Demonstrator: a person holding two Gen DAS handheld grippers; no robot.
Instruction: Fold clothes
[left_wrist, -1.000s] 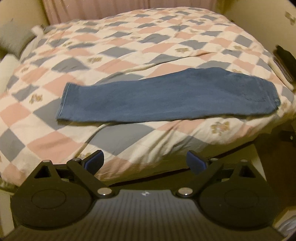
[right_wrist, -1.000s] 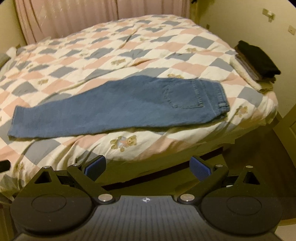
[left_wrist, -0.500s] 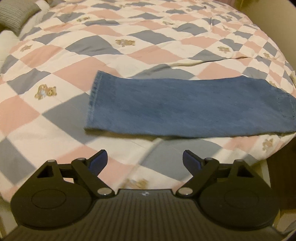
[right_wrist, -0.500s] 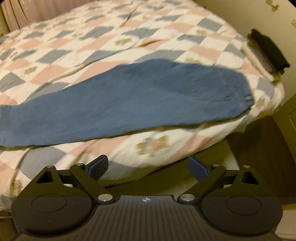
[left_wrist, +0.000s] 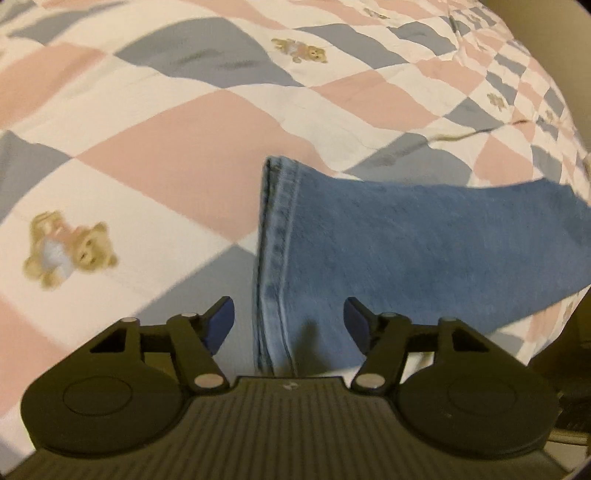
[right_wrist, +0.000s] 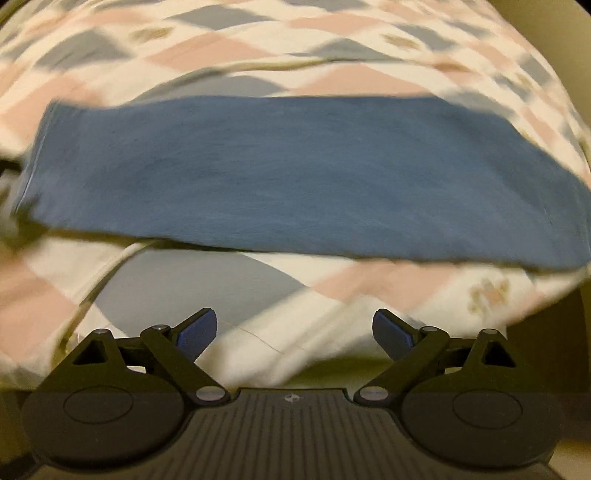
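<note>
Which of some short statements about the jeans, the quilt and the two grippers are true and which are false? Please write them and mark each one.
1. The jeans lie flat on the quilt. True.
2. The left gripper is over the waistband of the jeans. False: the leg hem runs between its fingers, and its jaws are closing without pressing on it yet.
3. The right gripper holds the jeans. False: its jaws are closing slowly but stand wide, with only quilt between them; the jeans lie beyond its fingertips.
4. The quilt has pink and grey diamonds with printed teddy bears. True.
5. The jeans are black. False: they are blue denim.
</note>
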